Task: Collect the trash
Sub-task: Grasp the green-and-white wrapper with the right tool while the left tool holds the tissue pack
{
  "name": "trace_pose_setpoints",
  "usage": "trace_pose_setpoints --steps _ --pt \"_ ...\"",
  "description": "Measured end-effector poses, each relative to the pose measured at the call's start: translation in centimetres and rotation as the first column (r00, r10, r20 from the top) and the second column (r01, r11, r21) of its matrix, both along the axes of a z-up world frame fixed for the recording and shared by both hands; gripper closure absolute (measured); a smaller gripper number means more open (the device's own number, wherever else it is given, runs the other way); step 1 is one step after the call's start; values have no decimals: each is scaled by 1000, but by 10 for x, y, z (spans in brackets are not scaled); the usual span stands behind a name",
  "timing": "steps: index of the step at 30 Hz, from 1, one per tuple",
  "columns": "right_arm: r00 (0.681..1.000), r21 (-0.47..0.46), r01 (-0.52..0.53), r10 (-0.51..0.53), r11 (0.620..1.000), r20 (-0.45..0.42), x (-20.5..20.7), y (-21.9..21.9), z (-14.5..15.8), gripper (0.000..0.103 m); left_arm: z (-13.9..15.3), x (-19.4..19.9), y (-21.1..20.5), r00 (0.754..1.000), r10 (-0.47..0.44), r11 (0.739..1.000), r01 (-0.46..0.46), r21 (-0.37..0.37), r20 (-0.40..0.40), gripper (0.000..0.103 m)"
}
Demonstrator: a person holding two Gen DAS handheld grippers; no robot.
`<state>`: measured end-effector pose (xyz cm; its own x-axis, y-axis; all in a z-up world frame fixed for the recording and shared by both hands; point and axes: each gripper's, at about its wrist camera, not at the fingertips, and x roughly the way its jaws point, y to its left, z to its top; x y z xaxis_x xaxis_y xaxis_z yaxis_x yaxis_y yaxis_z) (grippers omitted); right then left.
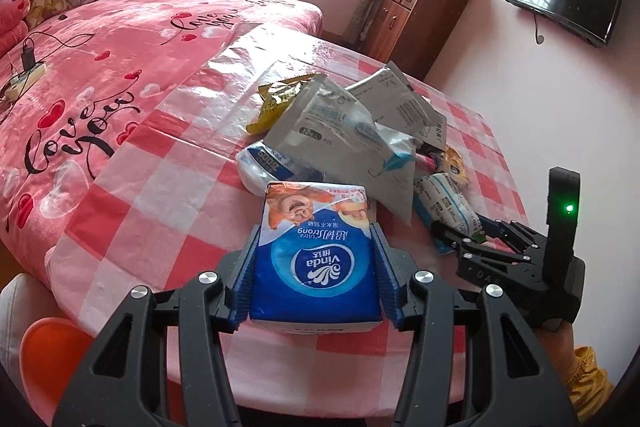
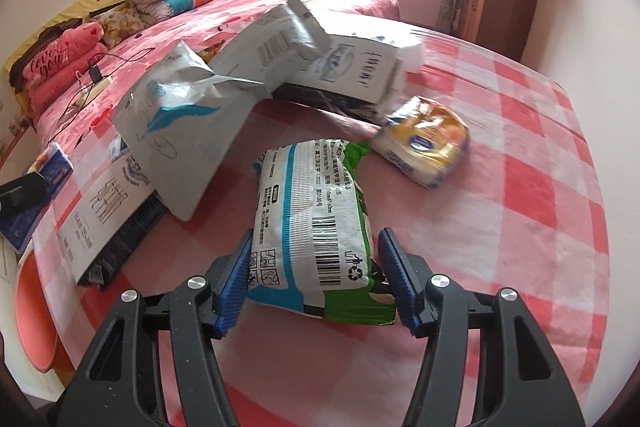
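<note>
Ribbed blue fingers [image 1: 245, 283] pinch a glossy rectangular tissue pack [image 1: 316, 251]; right fingers [image 2: 394, 271] clamp a crinkly wipes pouch [image 2: 312, 227].

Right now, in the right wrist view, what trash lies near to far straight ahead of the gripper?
Right gripper → white-and-green barcode packet between its fingers → yellow tissue pack → grey mailer bag.

The blue tissue pack [image 1: 316, 259] at lower centre of the left wrist view reads "Vinda" and "Ultra Strong", upside down. The pink bedspread [image 1: 80, 99] at left reads "love you" in black script. In the right wrist view, the white-and-green packet [image 2: 316, 227] at centre carries a barcode, a recycling sign and "(2022)".
</note>
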<state>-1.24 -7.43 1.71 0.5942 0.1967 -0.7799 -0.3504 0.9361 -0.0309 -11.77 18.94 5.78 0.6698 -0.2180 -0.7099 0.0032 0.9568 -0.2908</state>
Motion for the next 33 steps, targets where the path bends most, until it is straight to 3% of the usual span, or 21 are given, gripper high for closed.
trace_pose_setpoints --steps 4,14,17,21,32,33 --pt "1000 15 25 -25 1000 7 -12 -12 6 48 -2 -7 -2 1000 -5 1000 5 6 -2 50" --pt "999 47 53 -52 998 -14 -37 -35 8 50 1 -21 -8 1000 -24 1000 23 3 9 50" --pt "997 76 61 -58 995 -50 -45 -44 7 47 2 -25 -9 999 -29 1000 28 8 15 50" --pt "997 70 69 -66 995 -39 -50 -45 9 24 1 -27 -10 999 -30 1000 30 6 14 50" --pt "998 15 53 -53 998 -16 -23 -21 7 23 2 -33 -11 1000 -27 999 27 23 14 50" --pt "999 -5 48 -48 999 -9 -22 -18 6 31 2 -33 -10 1000 -26 999 25 23 14 50"
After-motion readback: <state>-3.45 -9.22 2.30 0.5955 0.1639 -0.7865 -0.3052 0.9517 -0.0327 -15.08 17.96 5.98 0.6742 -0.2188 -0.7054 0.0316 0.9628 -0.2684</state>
